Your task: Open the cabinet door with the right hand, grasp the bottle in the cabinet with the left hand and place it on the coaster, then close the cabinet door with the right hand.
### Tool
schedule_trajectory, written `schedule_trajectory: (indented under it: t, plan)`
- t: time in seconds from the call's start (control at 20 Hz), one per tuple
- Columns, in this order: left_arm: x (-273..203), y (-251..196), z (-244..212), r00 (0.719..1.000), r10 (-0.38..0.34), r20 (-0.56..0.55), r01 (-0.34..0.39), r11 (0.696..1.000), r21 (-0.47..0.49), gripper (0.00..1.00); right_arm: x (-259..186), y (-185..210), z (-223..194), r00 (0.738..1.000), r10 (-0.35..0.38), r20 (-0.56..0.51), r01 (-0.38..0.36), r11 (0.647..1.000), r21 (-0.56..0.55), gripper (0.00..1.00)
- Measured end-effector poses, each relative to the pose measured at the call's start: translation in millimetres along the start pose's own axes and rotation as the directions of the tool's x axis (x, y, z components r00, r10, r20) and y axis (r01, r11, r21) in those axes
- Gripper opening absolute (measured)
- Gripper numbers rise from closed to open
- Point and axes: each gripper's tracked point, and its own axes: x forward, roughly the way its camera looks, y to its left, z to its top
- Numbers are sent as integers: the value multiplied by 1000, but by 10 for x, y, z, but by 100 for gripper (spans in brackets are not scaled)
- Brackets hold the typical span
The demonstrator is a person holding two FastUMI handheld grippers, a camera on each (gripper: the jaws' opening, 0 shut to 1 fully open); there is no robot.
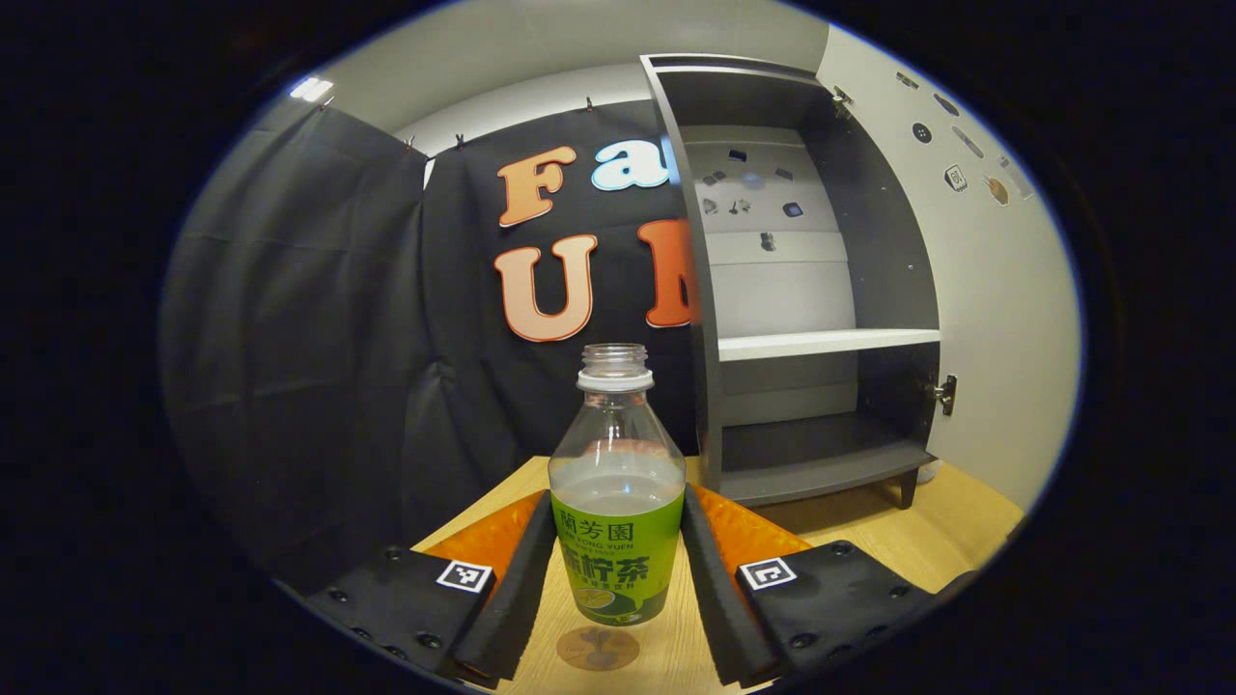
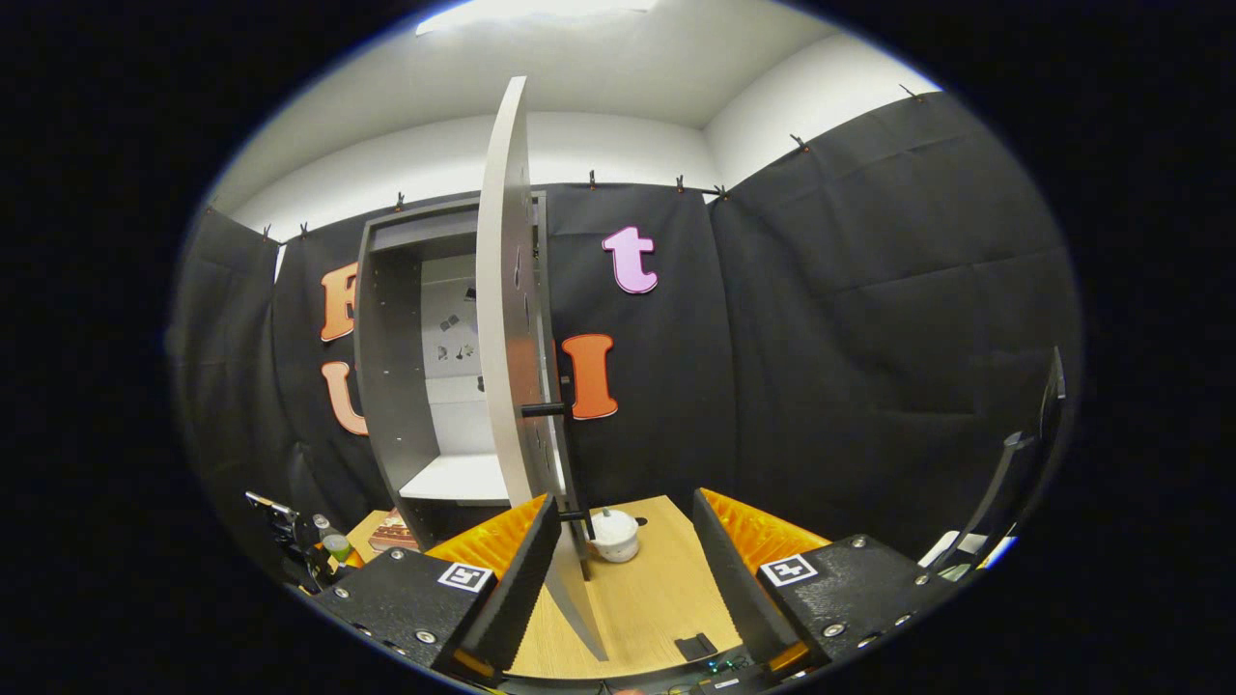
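In the left gripper view, the bottle (image 1: 616,502) covers part of the coaster (image 1: 598,648), whose near edge alone shows beneath it; whether the bottle rests on it or hangs just above cannot be told. The left tool's (image 1: 616,579) fingers (image 1: 517,579) flank the label, and contact with it is unclear. Small dark objects on the cabinet's (image 1: 821,290) back wall are too small to identify. In the right gripper view, the open cabinet door (image 2: 507,338) hides much of the cabinet interior. At the far left, the bottle (image 2: 336,546) is tiny, and its base is hidden behind the tool there.
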Motion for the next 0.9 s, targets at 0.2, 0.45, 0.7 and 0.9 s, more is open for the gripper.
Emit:
schedule_trajectory:
  t: [0.2,0.45,0.7,0.9]
  plan:
    - [23,119,-386,999,33,-41,-34,999,-9,78,14,54,12,1000,-18,-16,18,1000,-20,86]
    - [104,138,-723,996,47,-77,-48,999,-18,78,-69,38,148,1000,-28,6,28,999,-17,87]
    - [156,185,-1027,991,63,-117,-65,998,-10,78,-93,12,198,998,-58,5,58,998,4,87]
    - [186,192,-1155,989,67,-134,-69,998,-7,78,-124,17,274,998,-69,15,69,997,-28,87]
